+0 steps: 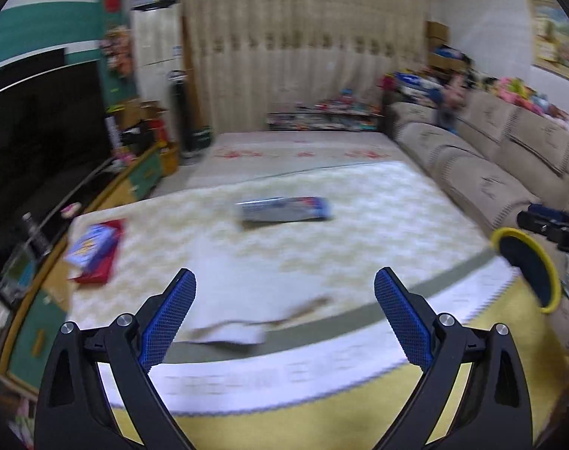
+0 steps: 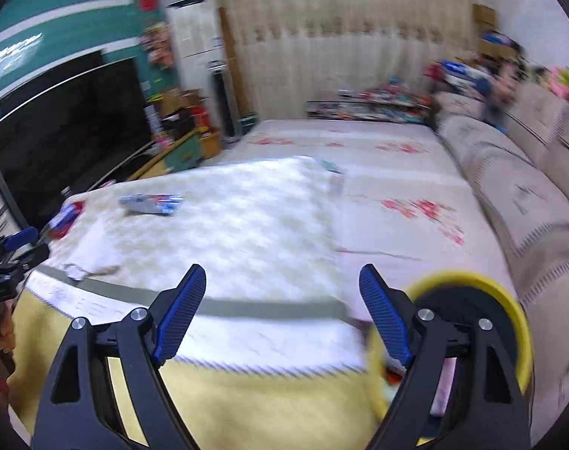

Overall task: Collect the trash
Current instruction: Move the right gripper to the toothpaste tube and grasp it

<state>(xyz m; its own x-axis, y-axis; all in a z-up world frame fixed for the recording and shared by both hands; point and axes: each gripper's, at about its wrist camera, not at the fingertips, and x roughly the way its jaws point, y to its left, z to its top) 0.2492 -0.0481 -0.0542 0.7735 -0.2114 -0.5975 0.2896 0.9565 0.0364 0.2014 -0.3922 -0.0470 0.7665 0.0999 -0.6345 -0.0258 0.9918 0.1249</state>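
Note:
A crumpled white-and-brown wrapper (image 1: pixel 246 328) lies on the pale rug just ahead of my open, empty left gripper (image 1: pixel 284 281); it also shows in the right wrist view (image 2: pixel 85 272). A silver-blue snack bag (image 1: pixel 284 210) lies mid-rug, seen also in the right wrist view (image 2: pixel 151 203). A red-and-blue packet (image 1: pixel 95 251) lies at the rug's left edge. My right gripper (image 2: pixel 282 277) is open and empty above the rug's front edge, beside a yellow-rimmed bin (image 2: pixel 483 318), which also shows in the left wrist view (image 1: pixel 528 266).
A beige sofa (image 1: pixel 490 165) runs along the right. A black TV (image 1: pixel 36 127) on a green-and-yellow cabinet (image 1: pixel 141 176) stands at the left. A low shelf of toys (image 1: pixel 322 116) stands before the curtains. Floor mats (image 2: pixel 397 195) lie beyond the rug.

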